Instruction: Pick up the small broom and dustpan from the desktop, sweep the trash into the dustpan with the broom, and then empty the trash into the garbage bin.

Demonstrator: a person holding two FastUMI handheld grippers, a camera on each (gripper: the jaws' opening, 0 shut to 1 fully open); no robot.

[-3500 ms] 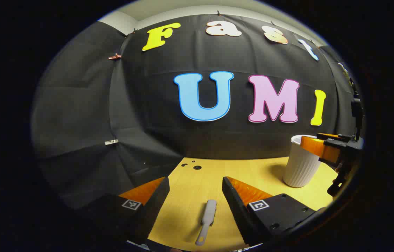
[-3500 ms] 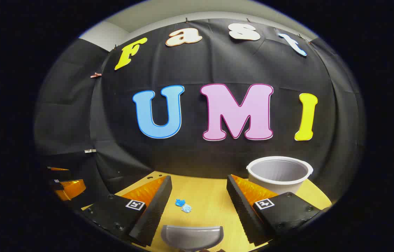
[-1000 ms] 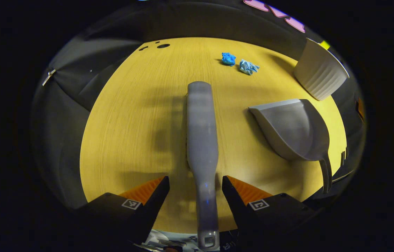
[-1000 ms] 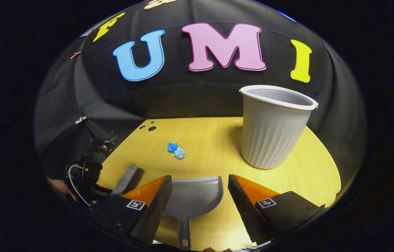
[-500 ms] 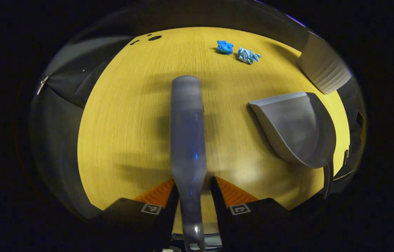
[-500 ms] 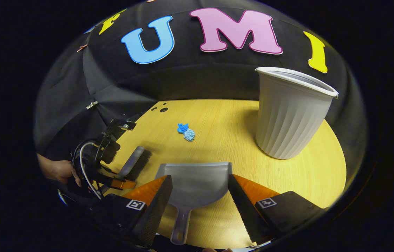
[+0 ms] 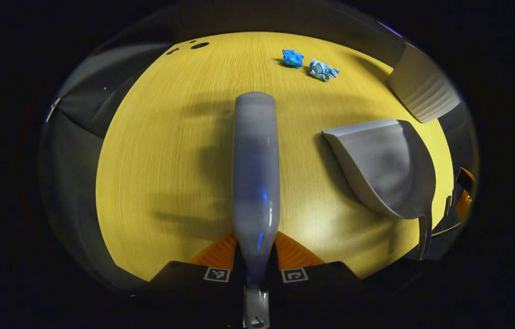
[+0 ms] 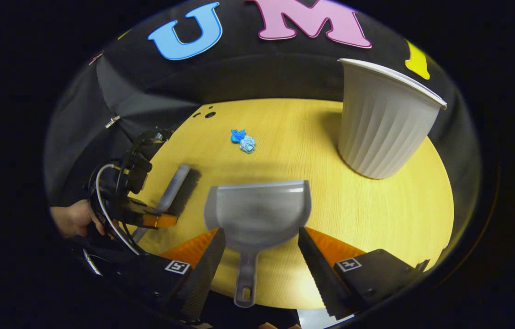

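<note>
Left gripper view: left gripper (image 7: 256,256) clenched on broom (image 7: 256,169) handle, pickup step; right gripper (image 8: 262,256) spread astride dustpan (image 8: 257,212) handle, must close next.

A staged recording booth is shown rather than a lived-in room. Black cloth (image 8: 156,105) is hung as a backdrop behind and beside a yellow wood-grain bench (image 8: 376,205), and is held with small clips (image 8: 112,121). Cable holes (image 8: 210,114) are cut near the bench's far edge. A few props are laid out: a pale ribbed bin (image 8: 383,132), a grey dustpan (image 8: 257,212), a small broom (image 7: 256,173) and crumpled blue scraps (image 7: 310,65).
</note>
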